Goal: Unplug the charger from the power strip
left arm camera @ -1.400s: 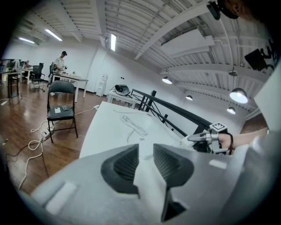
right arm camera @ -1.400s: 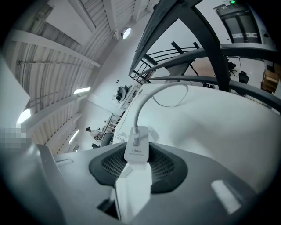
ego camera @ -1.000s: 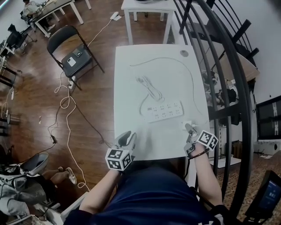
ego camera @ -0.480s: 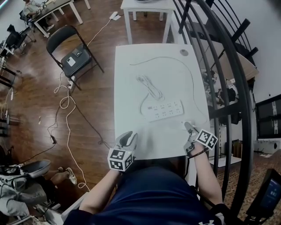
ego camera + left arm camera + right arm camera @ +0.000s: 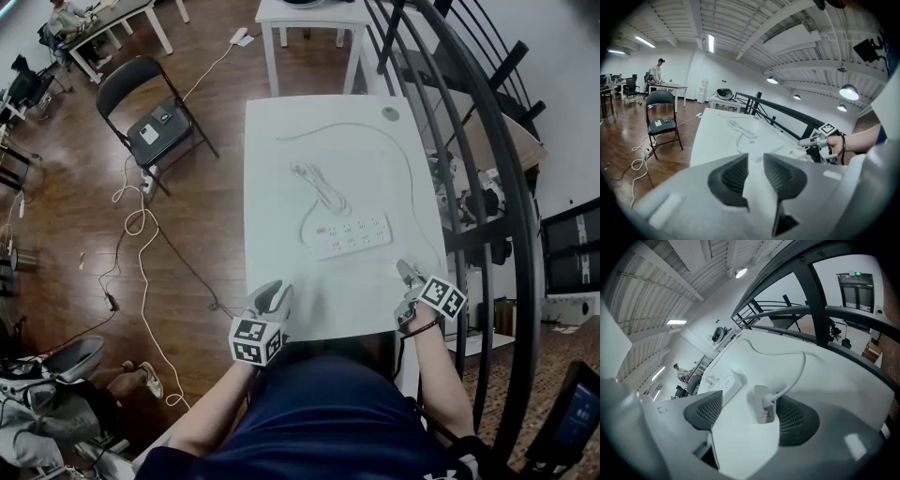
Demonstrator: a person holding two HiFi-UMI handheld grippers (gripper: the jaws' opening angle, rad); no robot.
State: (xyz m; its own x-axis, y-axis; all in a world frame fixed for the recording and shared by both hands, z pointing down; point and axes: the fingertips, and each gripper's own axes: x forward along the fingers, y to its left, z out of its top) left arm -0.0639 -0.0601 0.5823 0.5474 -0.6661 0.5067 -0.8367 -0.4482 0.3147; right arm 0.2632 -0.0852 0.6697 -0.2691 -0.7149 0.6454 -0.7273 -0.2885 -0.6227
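Right claw: jaws had just been opening and stood wide. The small white block charger lay loose between them on the white rectangular table, its white cable attached. It was unplugged, near the white multi-socket power strip. Left claw: at the near table edge, jaws narrowly apart, nothing between.

White charger lies unplugged nr white power strip; strip flat.
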